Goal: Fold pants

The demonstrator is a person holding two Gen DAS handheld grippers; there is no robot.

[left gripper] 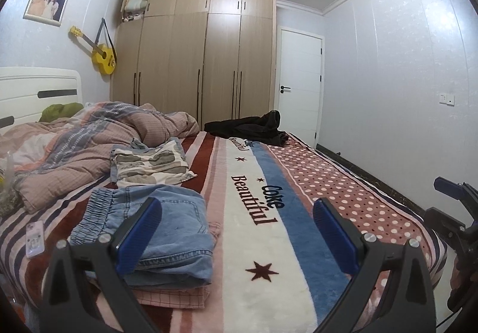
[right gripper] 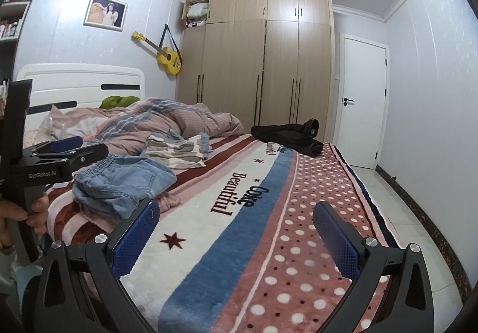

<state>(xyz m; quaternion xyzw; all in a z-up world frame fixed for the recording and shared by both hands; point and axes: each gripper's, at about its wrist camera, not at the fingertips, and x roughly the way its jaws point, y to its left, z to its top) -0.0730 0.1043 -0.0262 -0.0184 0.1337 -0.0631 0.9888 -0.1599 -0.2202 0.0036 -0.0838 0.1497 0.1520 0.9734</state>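
Observation:
Black pants [left gripper: 254, 128] [right gripper: 291, 135] lie crumpled at the far end of the bed, well beyond both grippers. Folded light blue denim pants [left gripper: 167, 231] [right gripper: 125, 183] rest on a pink checked garment [left gripper: 179, 297] near the bed's front left. My left gripper [left gripper: 237, 238] stands open above the striped blanket, its left finger over the denim, nothing held. My right gripper [right gripper: 236, 238] hovers open over the blanket's blue stripe and dots, empty. The left gripper's body [right gripper: 56, 159] shows at the left of the right wrist view, held by a hand [right gripper: 18, 213].
A patterned grey and white garment [left gripper: 152, 164] lies behind the denim. A rumpled quilt [left gripper: 89, 135] fills the bed's left side. A phone [left gripper: 34, 240] sits near the left edge. Wardrobe [left gripper: 194, 58], white door [left gripper: 298, 85] and floor [right gripper: 418, 228] to the right.

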